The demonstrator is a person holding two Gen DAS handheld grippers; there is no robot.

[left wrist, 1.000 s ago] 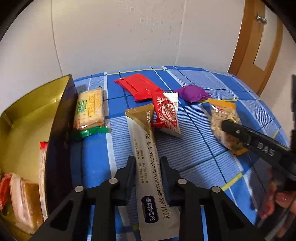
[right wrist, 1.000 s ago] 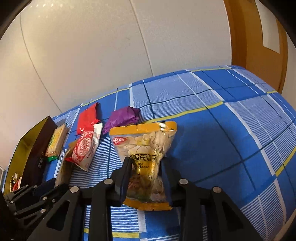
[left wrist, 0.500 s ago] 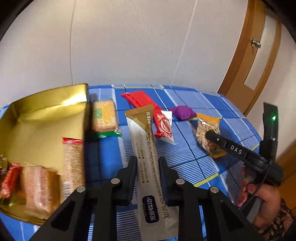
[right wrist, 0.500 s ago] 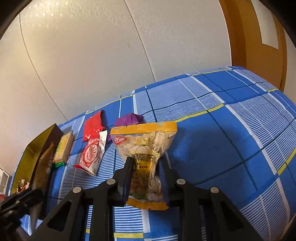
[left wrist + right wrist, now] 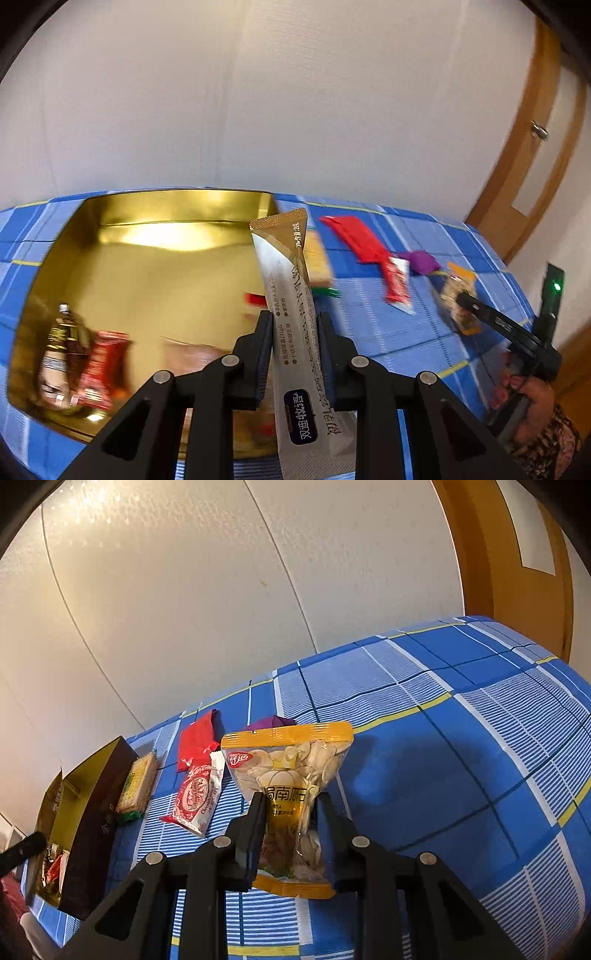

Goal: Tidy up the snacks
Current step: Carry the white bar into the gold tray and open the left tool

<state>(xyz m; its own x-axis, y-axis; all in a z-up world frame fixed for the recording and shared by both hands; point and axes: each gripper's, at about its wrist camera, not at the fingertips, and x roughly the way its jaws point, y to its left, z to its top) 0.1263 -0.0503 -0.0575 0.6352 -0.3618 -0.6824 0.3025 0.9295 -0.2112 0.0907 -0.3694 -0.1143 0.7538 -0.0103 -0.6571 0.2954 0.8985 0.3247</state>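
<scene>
My left gripper (image 5: pixel 295 332) is shut on a long gold-and-white sachet (image 5: pixel 291 295), lifted and hanging over the right side of the open gold tin (image 5: pixel 155 206). Inside the tin lie several wrapped snacks (image 5: pixel 99 369), blurred. My right gripper (image 5: pixel 290 808) is shut on a clear seed bag with yellow ends (image 5: pixel 291 771), its fingers pinching the bag's middle low over the blue checked cloth. In the left wrist view the right gripper (image 5: pixel 465 299) and seed bag (image 5: pixel 458 295) appear at the right, held by a hand (image 5: pixel 524 391).
On the cloth lie a cracker pack (image 5: pixel 136 786), a red-and-white wafer pack (image 5: pixel 197 797), a flat red packet (image 5: pixel 197 738) and a purple packet (image 5: pixel 271 722). The tin's dark outer wall (image 5: pixel 96 819) stands at the left. A wooden door (image 5: pixel 517 572) rises at the right.
My left gripper has lifted the sachet off the cloth and carried it left, over the gold tin. The right gripper stays put, now squeezing the seed bag tighter.
</scene>
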